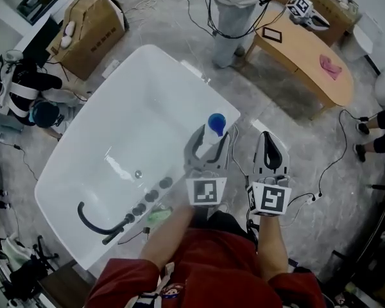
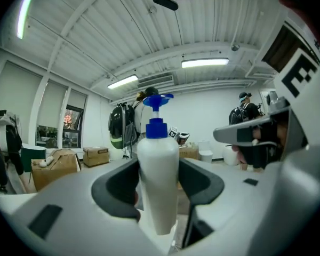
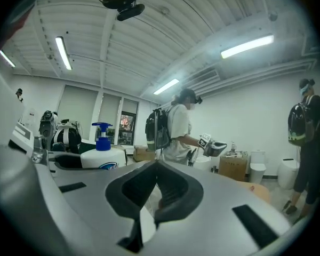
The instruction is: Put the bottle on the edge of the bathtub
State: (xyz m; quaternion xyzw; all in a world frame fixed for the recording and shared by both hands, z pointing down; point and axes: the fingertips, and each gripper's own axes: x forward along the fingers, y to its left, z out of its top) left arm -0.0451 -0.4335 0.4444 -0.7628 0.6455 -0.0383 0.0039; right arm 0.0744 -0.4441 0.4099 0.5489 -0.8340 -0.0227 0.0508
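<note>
- Left gripper view: the left gripper [image 2: 160, 184] has its jaws clamped on both sides of an upright white bottle [image 2: 157, 153] with a blue pump.
- Head view: the bottle is over the bathtub's [image 1: 205, 82] right rim; contact unclear.
- Right gripper view: the right gripper [image 3: 156, 167] has its jaws together, empty.

The basin of the bathtub [image 1: 135, 101] lies open and its right rim runs bare beyond the bottle [image 1: 215, 124] clamped in the left gripper [image 1: 212, 140]; knobs [image 1: 153, 196] and a black hose [image 1: 90, 226] crowd the near end, while the right gripper [image 1: 269, 147], jaws together, flanks the floor side.
</note>
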